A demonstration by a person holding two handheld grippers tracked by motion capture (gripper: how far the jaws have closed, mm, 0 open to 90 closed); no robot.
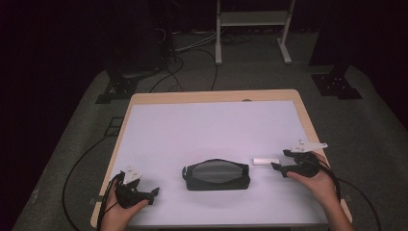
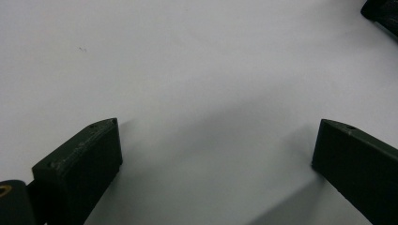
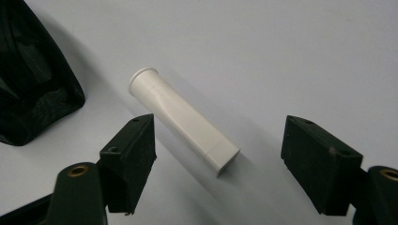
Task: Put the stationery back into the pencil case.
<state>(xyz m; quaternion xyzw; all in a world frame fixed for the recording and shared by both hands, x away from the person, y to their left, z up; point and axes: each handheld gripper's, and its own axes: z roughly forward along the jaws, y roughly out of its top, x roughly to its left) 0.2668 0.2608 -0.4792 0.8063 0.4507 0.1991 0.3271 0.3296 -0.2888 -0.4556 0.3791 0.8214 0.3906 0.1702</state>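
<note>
White tabletop [image 1: 202,125]: white plastic tube [image 3: 183,122] likely light, rigid, slick; grasp mid-body. Right gripper [image 3: 218,140] released, straddling it; left gripper [image 2: 213,150] released, empty.

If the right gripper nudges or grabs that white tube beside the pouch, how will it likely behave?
The white tube lies flat with a round cap end and a squared end, so it probably slides or pivots rather than rolls. Its smooth, plastic-looking skin may slip between the open right gripper pads. It looks small and probably light.
</note>
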